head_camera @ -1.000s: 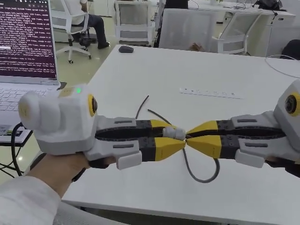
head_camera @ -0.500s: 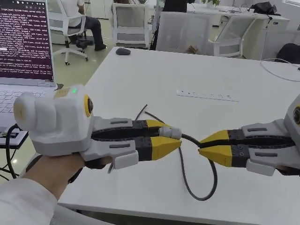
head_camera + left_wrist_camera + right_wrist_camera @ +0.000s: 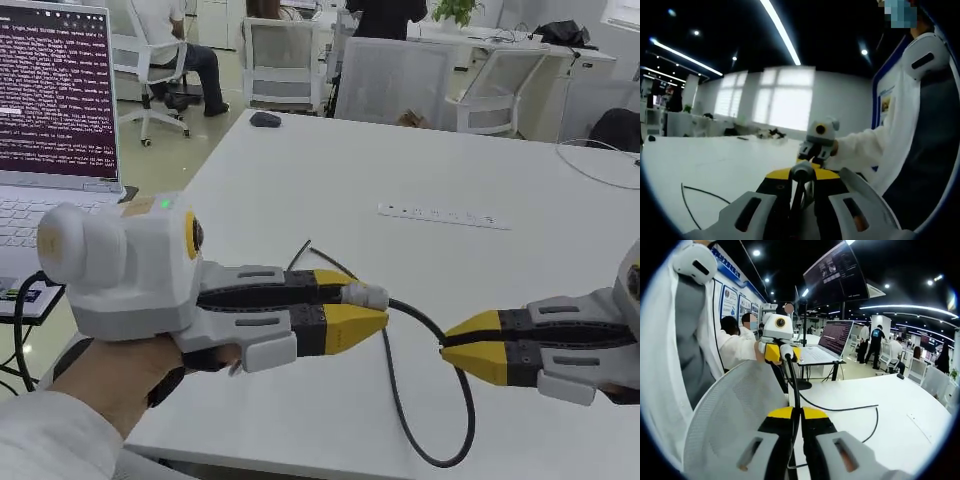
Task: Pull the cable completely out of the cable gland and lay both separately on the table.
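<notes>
Farther apart than before, right gripper point(image 3: 443, 347) clamped the cable point(image 3: 415, 312) while left gripper point(image 3: 372, 303) pinched the cable gland point(image 3: 365, 295). Slipping grip could stall extraction.

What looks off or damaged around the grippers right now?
Nothing stands out. The left gripper is shut on the gland, the right gripper on the cable, and the cable curves smoothly between them with no kink or damage visible.

A second ago my right gripper point(image 3: 446, 348) met my left gripper point(image 3: 378, 308) tip to tip at the cable gland point(image 3: 365, 295). It has since drawn away to the right, clamped on the cable point(image 3: 415, 314). A bare stretch now spans the gap, and the loop below hangs longer.
</notes>
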Available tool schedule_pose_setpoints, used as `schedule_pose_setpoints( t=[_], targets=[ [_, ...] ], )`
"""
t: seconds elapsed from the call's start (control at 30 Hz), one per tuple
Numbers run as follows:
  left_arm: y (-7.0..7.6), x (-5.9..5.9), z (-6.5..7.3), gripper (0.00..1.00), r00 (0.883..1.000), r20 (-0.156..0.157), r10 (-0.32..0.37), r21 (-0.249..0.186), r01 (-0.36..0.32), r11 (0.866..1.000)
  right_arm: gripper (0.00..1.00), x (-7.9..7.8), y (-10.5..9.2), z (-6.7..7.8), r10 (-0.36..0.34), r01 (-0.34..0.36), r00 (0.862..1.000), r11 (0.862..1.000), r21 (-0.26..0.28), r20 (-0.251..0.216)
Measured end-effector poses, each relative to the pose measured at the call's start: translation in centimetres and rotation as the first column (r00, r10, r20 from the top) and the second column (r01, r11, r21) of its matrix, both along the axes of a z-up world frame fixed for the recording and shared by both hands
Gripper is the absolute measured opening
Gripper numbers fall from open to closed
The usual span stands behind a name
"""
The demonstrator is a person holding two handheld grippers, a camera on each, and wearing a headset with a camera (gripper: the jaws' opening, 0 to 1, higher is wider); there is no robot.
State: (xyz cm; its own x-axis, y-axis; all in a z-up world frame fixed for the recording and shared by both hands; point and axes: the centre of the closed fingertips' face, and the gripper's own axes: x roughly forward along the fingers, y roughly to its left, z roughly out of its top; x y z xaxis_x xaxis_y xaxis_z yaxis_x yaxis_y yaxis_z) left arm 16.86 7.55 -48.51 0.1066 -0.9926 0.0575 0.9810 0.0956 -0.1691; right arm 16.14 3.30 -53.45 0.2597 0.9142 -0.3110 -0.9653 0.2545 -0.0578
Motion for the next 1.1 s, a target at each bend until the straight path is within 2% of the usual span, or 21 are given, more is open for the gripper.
schedule_pose_setpoints(
  t=[0.2,0.27,0.4,0.5,0.6,0.7,0.77,0.9,1.03,1.1],
  targets=[
    [0.4,0.6,0.4,0.16,1.000,0.004,0.030,-0.024,-0.030,0.999,0.05,0.4,-0.1,1.3,-0.014,0.014,1.000,1.000,0.013,0.001],
    [0.4,0.7,0.5,0.16,0.999,0.004,0.033,-0.028,-0.033,0.999,0.09,0.5,-0.1,1.7,-0.014,0.014,1.000,1.000,0.011,0.010],
    [0.2,0.5,0.4,0.16,1.000,0.010,0.029,-0.021,-0.029,0.999,0.13,0.2,1.1,3.5,0.013,-0.014,1.000,0.996,0.084,0.010],
    [0.0,0.4,0.1,0.16,1.000,0.012,0.020,-0.004,-0.020,1.000,0.13,-0.2,2.3,4.1,0.043,-0.045,0.999,0.995,0.094,0.019],
    [-0.1,0.2,0.0,0.16,1.000,0.012,0.012,0.002,-0.012,1.000,0.15,-0.7,3.8,4.1,0.085,-0.088,0.996,0.993,0.076,0.034],
    [-0.1,0.2,-0.1,0.16,1.000,0.011,0.011,0.006,-0.011,1.000,0.16,-1.3,4.6,3.4,0.129,-0.130,0.991,0.991,0.043,0.029],
    [-0.1,0.2,-0.1,0.16,1.000,0.012,0.009,0.004,-0.009,1.000,0.17,-1.2,4.8,2.9,0.130,-0.131,0.991,0.991,0.018,0.034],
    [-0.1,0.1,-0.1,0.16,1.000,0.016,0.009,0.006,-0.009,1.000,0.15,-1.0,5.0,2.6,0.132,-0.132,0.991,0.991,0.011,0.027],
    [-0.1,0.1,-0.1,0.16,1.000,0.019,0.007,0.006,-0.007,1.000,0.04,-0.2,4.8,2.6,0.110,-0.110,0.993,0.994,0.000,0.050],
    [0.0,0.2,0.0,0.16,1.000,0.021,0.012,0.004,-0.012,1.000,0.04,-0.1,4.8,2.7,0.108,-0.109,0.993,0.994,0.006,0.048]
  ],
)
